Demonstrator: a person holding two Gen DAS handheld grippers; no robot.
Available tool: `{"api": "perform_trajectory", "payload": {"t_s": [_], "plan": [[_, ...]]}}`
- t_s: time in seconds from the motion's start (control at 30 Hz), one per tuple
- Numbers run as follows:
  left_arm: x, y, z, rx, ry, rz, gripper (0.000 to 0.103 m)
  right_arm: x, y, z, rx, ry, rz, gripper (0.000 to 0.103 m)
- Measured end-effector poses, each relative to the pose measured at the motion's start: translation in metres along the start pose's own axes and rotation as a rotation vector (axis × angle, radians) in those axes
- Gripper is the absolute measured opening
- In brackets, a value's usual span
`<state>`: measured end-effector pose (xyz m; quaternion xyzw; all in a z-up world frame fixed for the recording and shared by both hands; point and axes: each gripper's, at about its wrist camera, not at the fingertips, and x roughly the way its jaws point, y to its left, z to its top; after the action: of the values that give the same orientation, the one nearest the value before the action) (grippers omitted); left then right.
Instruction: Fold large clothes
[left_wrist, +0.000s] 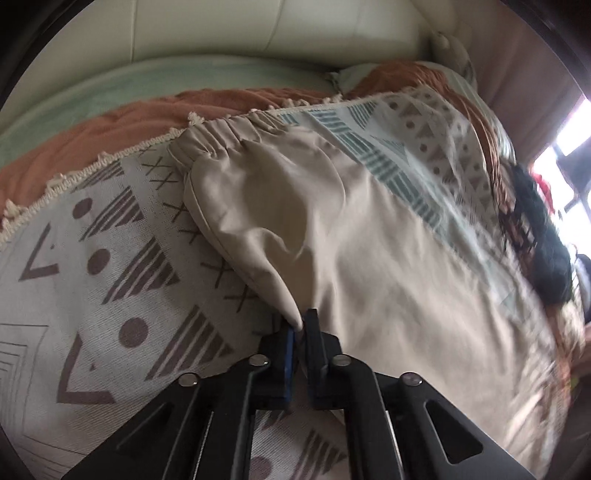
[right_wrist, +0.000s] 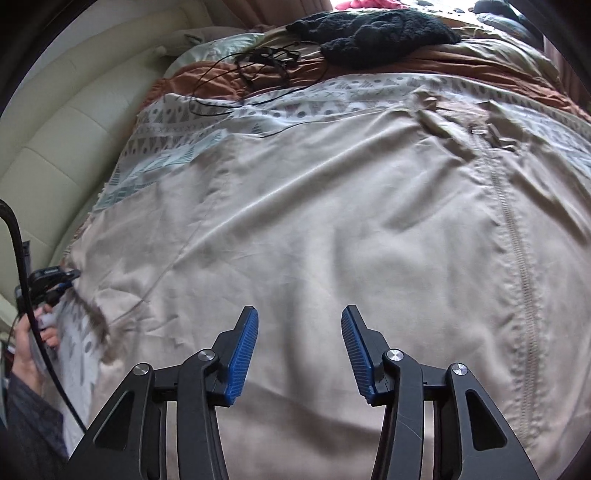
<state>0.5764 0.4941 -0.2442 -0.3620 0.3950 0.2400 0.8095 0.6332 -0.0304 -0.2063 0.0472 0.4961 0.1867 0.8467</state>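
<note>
Left tongs (left_wrist: 300, 328) pinching beige jacket (left_wrist: 332, 240); right tongs (right_wrist: 299, 332) apart above it.

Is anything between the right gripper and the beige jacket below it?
Nothing visible. The right gripper stands open directly over bare beige jacket fabric; the black cord lies far beyond, and the zipper runs off to the side.

The jacket (right_wrist: 314, 229) is plain beige, its zip (right_wrist: 517, 240) the same beige. Under it the throw (left_wrist: 110, 266) is off-white with brown triangles, dots, stripes and crosses, plus a teal striped band (left_wrist: 354, 144) at one o'clock. A rust-orange blanket (left_wrist: 122, 125) lies beyond, over a pale green sheet (left_wrist: 110, 85). At twelve o'clock sits a black knit (right_wrist: 373, 33). Both tongs are black, with blue pads (right_wrist: 243, 354).
</note>
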Motion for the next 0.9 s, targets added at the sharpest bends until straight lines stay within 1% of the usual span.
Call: {"api": "perform_trajectory", "payload": {"t_s": [0.03, 0.07, 0.13, 0.17, 0.27, 0.37, 0.4, 0.5, 0.57, 0.63, 0.67, 0.73, 0.8, 0.87, 0.9], "plan": [[-0.005, -0.001, 0.002, -0.010, -0.007, -0.010, 0.003, 0.002, 0.008, 0.000, 0.001, 0.006, 0.037, 0.041], [-0.011, -0.006, 0.004, -0.006, -0.020, -0.015, 0.003, 0.004, 0.016, 0.000, -0.003, 0.012, 0.066, 0.039], [-0.029, -0.021, 0.010, 0.034, -0.055, -0.026, 0.003, 0.008, 0.033, -0.001, -0.011, 0.017, 0.112, 0.033], [-0.037, -0.028, 0.012, 0.052, -0.067, -0.036, 0.003, 0.011, 0.045, -0.001, -0.015, 0.022, 0.153, 0.031], [-0.066, -0.049, 0.020, 0.094, -0.098, -0.075, 0.003, 0.023, 0.072, -0.004, -0.021, 0.045, 0.232, 0.023], [-0.103, -0.070, 0.022, 0.128, -0.157, -0.134, 0.002, 0.037, 0.093, -0.008, -0.036, 0.062, 0.277, 0.015], [-0.116, -0.078, 0.022, 0.137, -0.175, -0.164, 0.002, 0.042, 0.098, -0.010, -0.031, 0.074, 0.291, 0.012], [-0.147, -0.104, 0.020, 0.160, -0.205, -0.239, 0.002, 0.060, 0.106, -0.013, 0.013, 0.116, 0.363, 0.008], [-0.160, -0.121, 0.017, 0.190, -0.212, -0.279, 0.002, 0.069, 0.112, -0.015, 0.025, 0.135, 0.391, 0.008], [-0.174, -0.144, 0.009, 0.234, -0.200, -0.318, 0.002, 0.079, 0.120, -0.017, 0.010, 0.170, 0.375, 0.006], [-0.180, -0.153, 0.007, 0.245, -0.194, -0.325, 0.002, 0.085, 0.125, -0.019, 0.003, 0.191, 0.361, 0.005], [-0.193, -0.173, 0.001, 0.288, -0.210, -0.339, 0.002, 0.086, 0.130, -0.016, -0.022, 0.199, 0.355, 0.005], [-0.207, -0.191, -0.006, 0.331, -0.222, -0.369, 0.002, 0.077, 0.132, -0.015, -0.064, 0.208, 0.347, 0.005], [-0.217, -0.202, -0.014, 0.360, -0.226, -0.396, 0.002, 0.063, 0.126, -0.017, -0.079, 0.218, 0.328, 0.015], [-0.223, -0.210, -0.020, 0.379, -0.226, -0.413, 0.002, 0.050, 0.118, -0.019, -0.067, 0.212, 0.319, 0.029]]}}
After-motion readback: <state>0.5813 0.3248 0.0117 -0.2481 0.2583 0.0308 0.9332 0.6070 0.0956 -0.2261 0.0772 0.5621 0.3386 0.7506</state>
